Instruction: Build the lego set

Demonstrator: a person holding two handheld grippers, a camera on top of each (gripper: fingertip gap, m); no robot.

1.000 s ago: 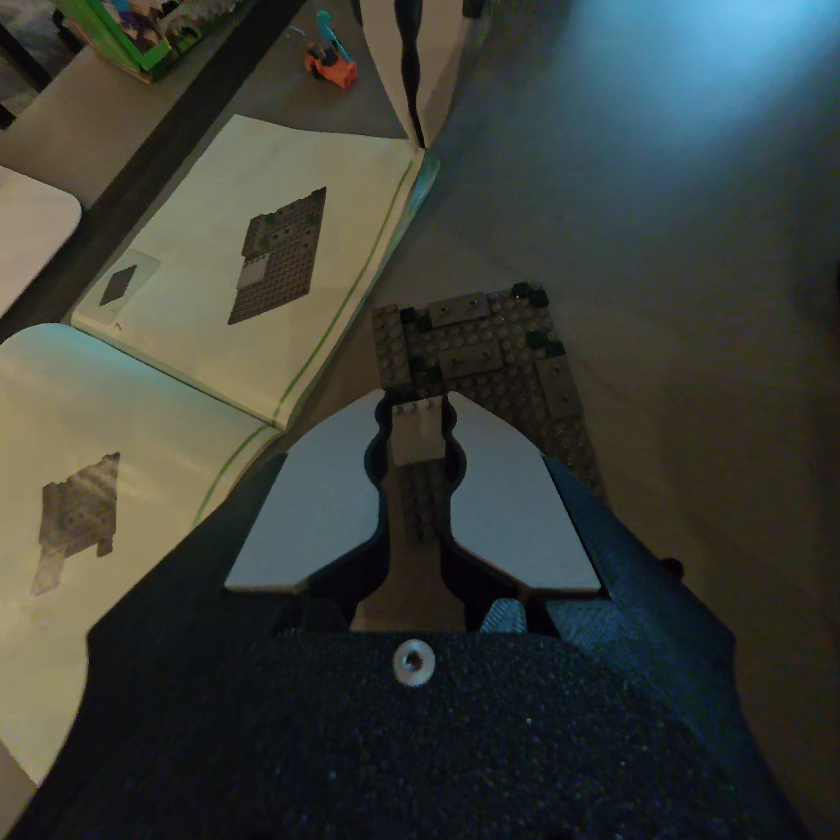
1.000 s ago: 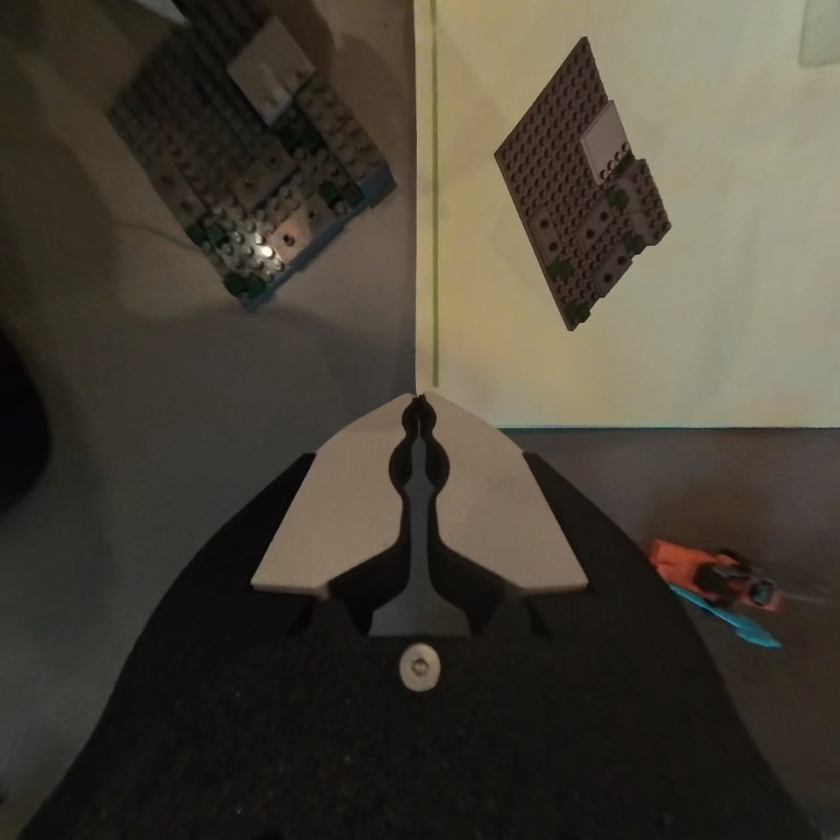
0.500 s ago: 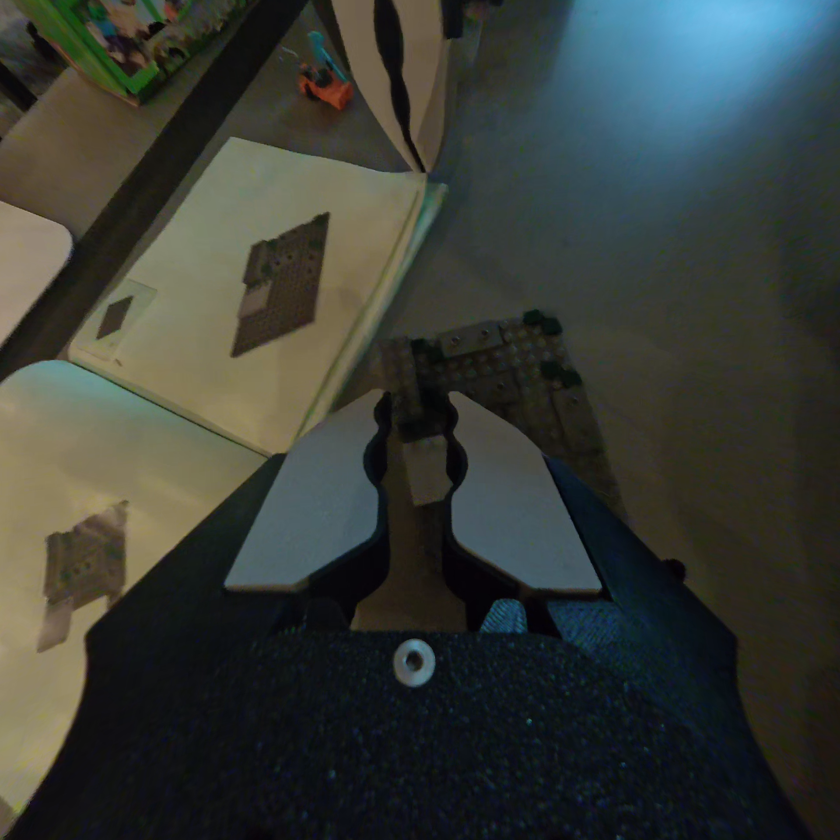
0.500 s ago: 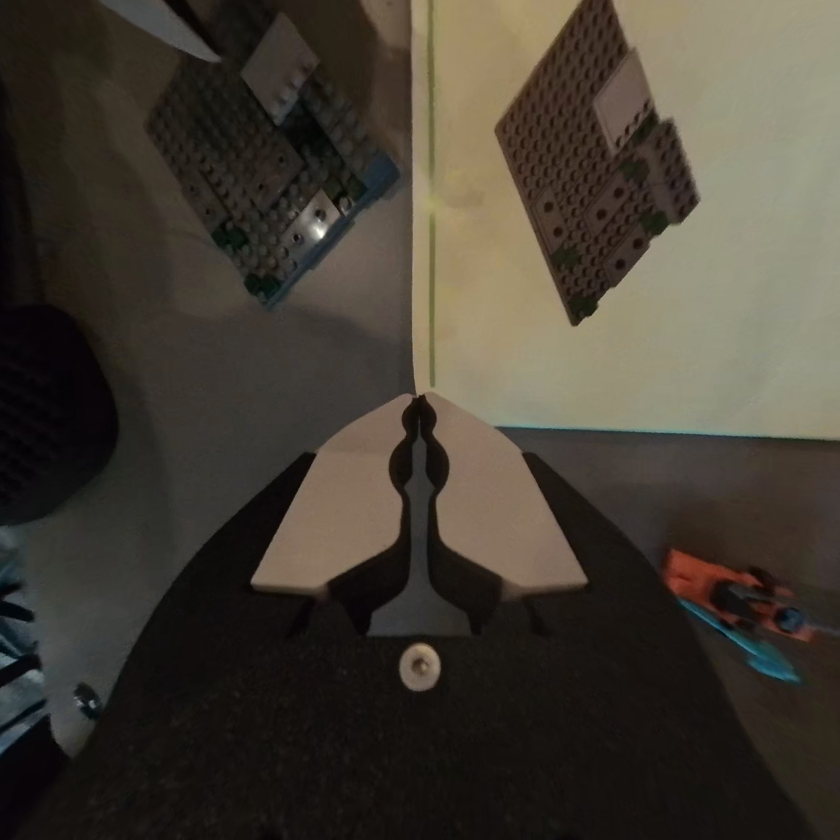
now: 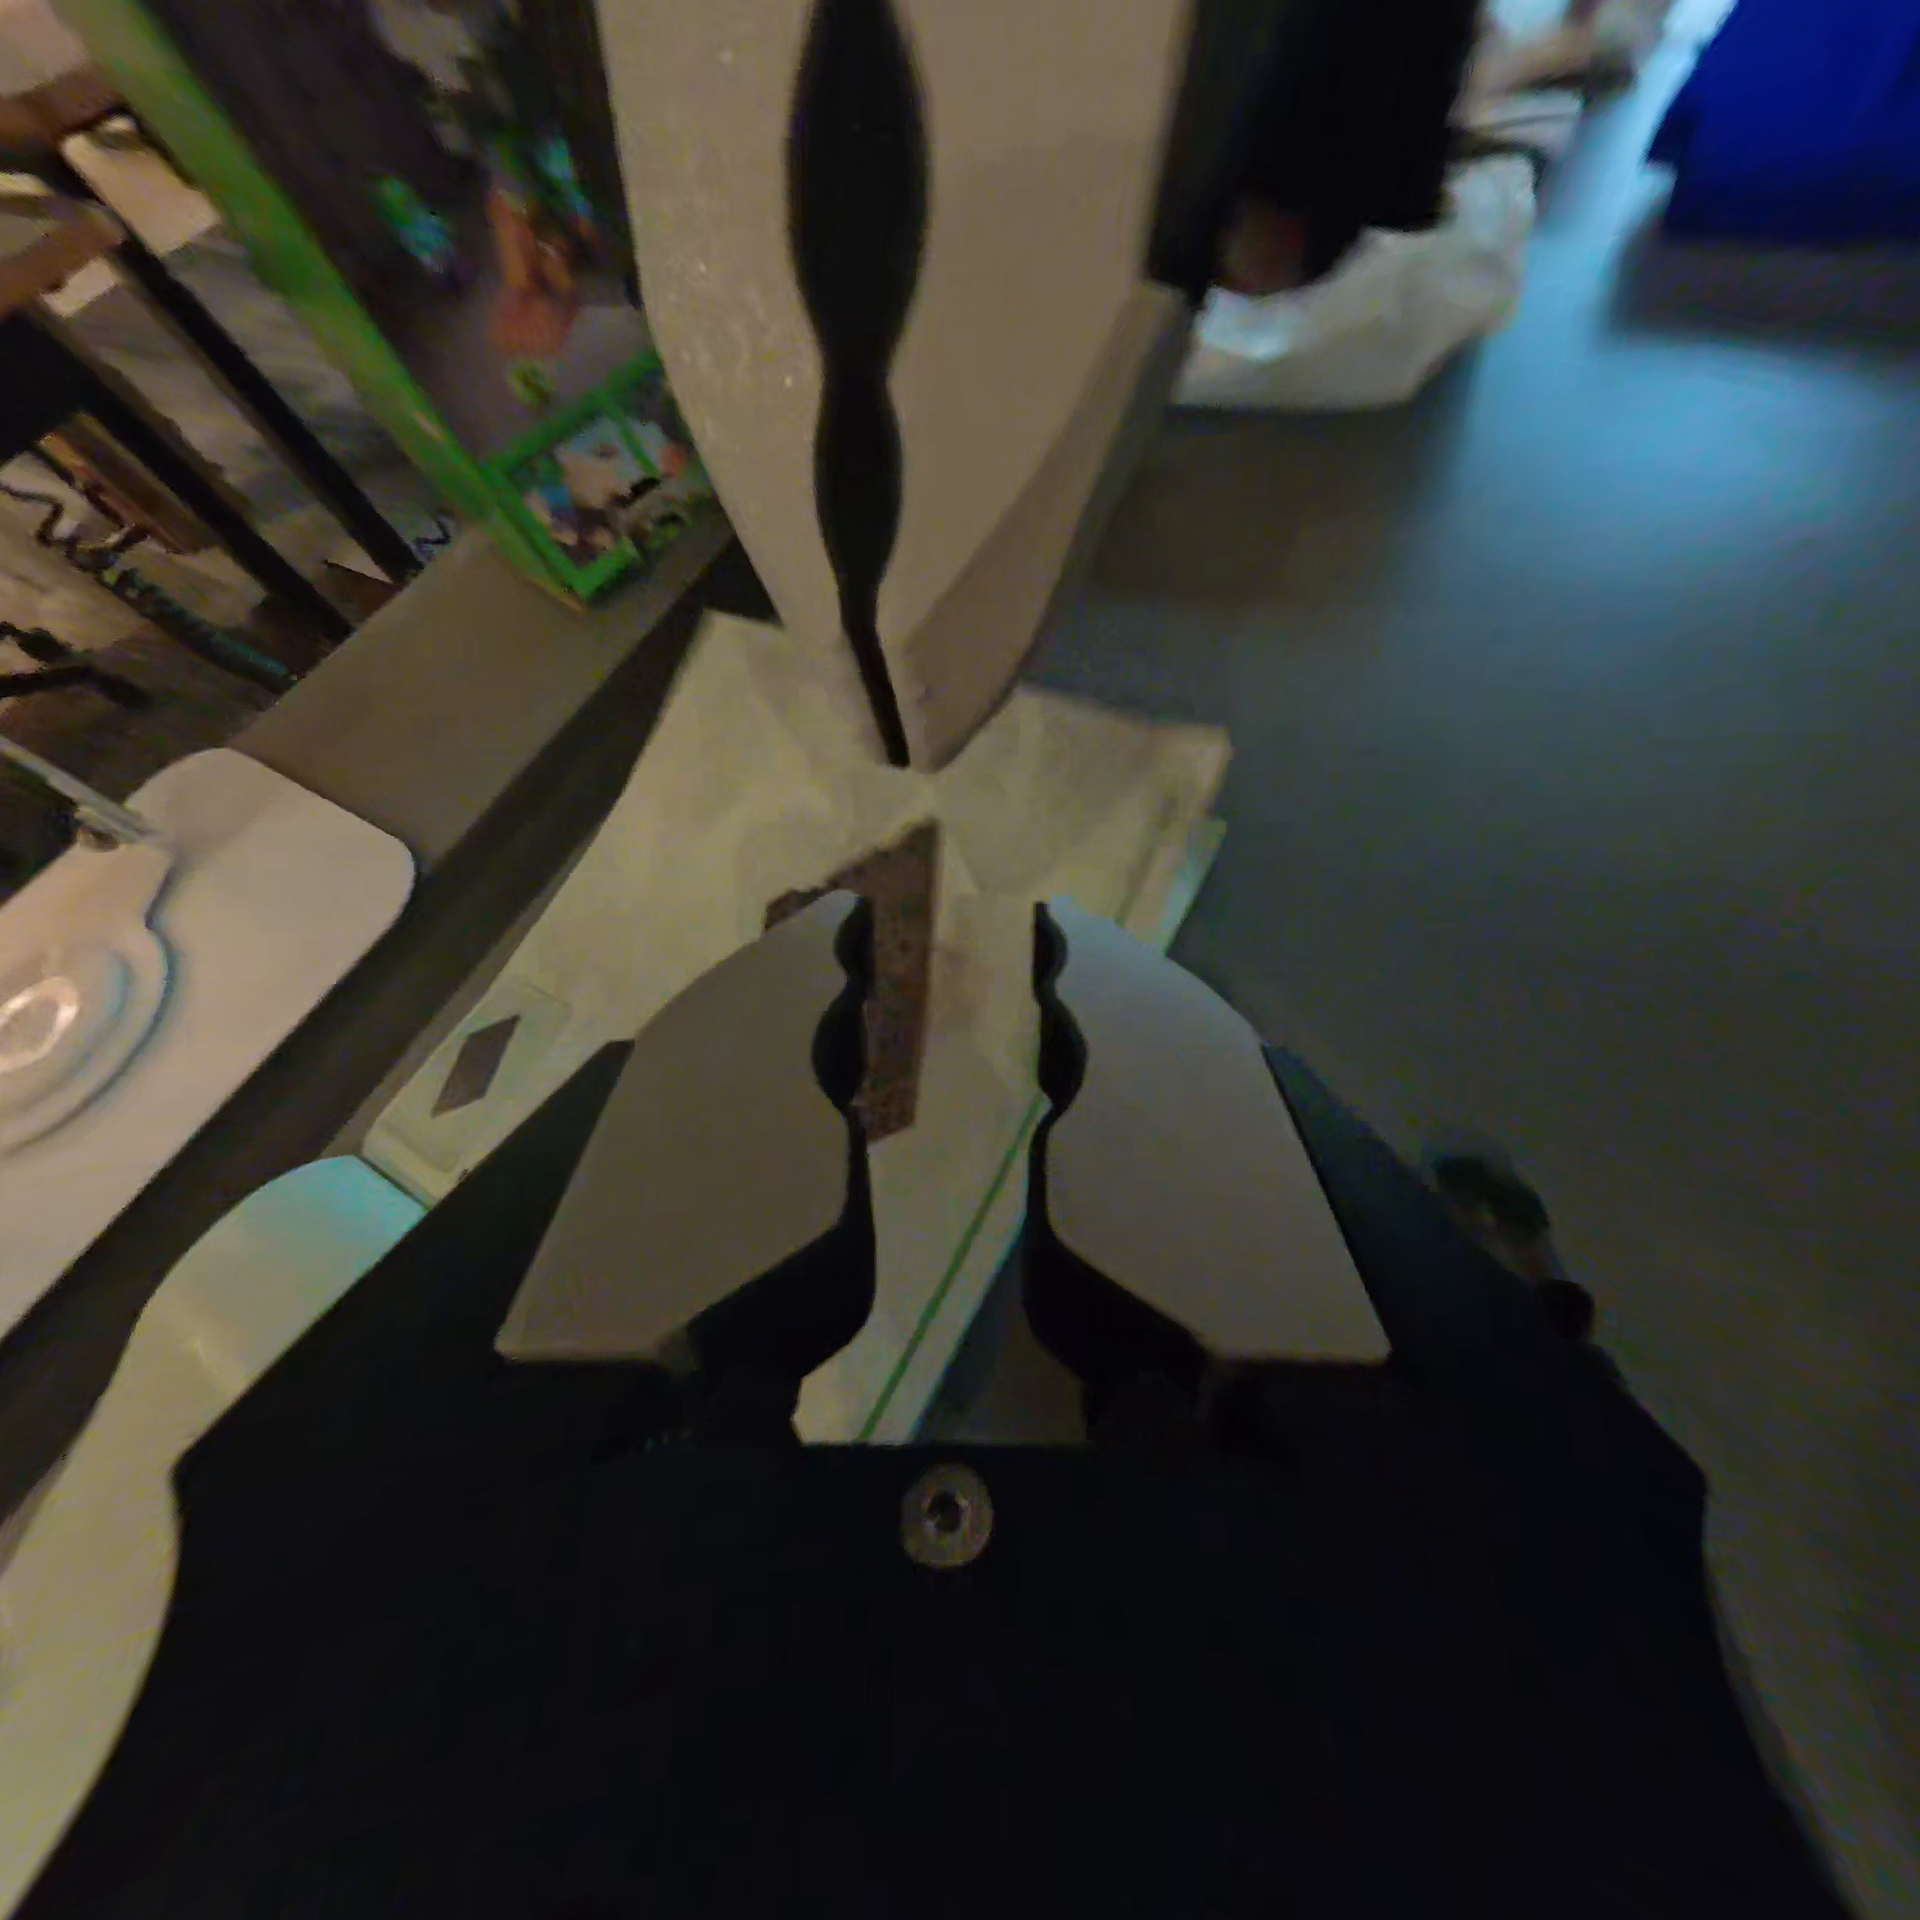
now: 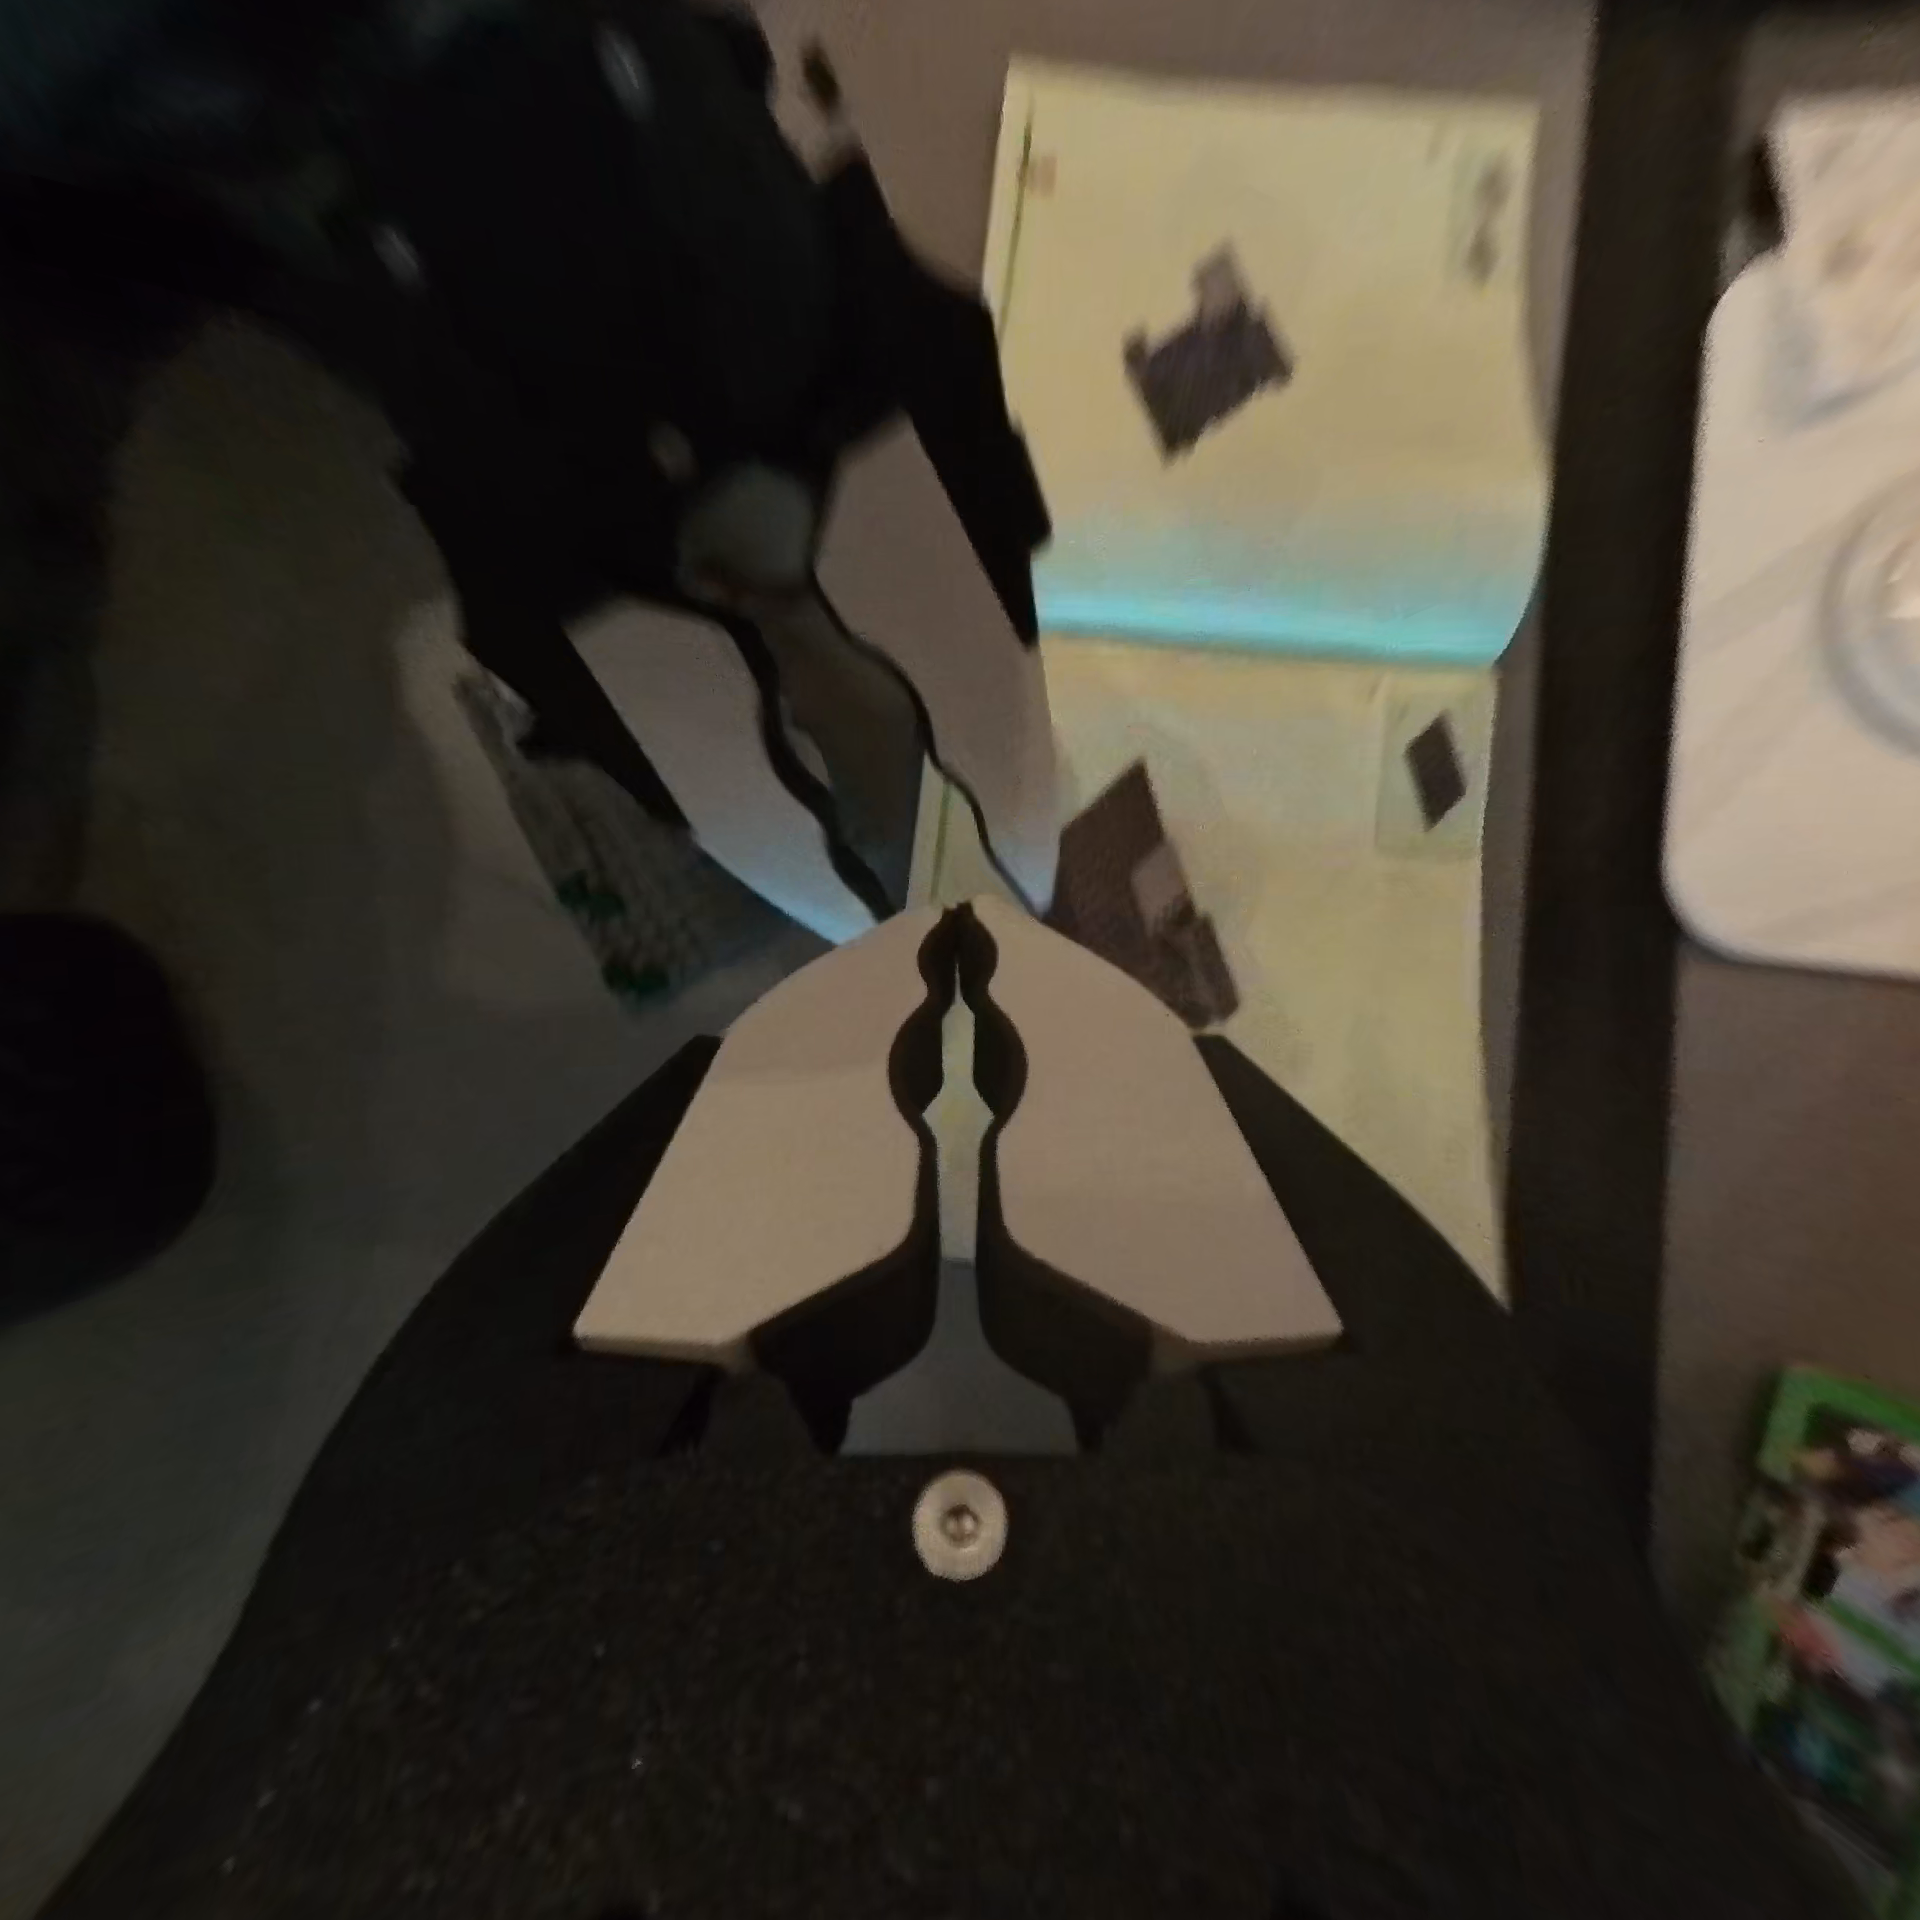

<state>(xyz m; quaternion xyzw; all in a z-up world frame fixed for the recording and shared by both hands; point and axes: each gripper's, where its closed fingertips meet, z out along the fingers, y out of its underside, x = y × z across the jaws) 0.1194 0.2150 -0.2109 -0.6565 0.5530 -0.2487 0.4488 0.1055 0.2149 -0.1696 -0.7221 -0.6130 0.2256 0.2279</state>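
In the left wrist view my left gripper (image 5: 945,925) is open and empty, held over the open instruction booklet (image 5: 644,935). My right gripper (image 5: 894,748) comes down from the top of that view, shut on a booklet page (image 5: 1018,810) that is creased and pulled up around its tip. In the right wrist view, which is blurred, the right gripper (image 6: 961,914) is shut above the booklet (image 6: 1299,520), with the left gripper (image 6: 951,883) just beyond it. The grey Lego baseplate build (image 6: 623,904) lies left of the booklet, mostly hidden behind the left gripper.
A green Lego box (image 5: 582,488) stands at the far left of the table and shows at the lower right in the right wrist view (image 6: 1839,1558). A white tray (image 5: 208,935) lies beyond a dark gap (image 6: 1579,623). A white bag (image 5: 1351,312) lies at the back. Across from one pair of fingers to the other is roughly 4 centimetres.
My left gripper has left the baseplate and its light grey brick and moved over the booklet. My right gripper has come onto the booklet and pinched a page, which now rises.
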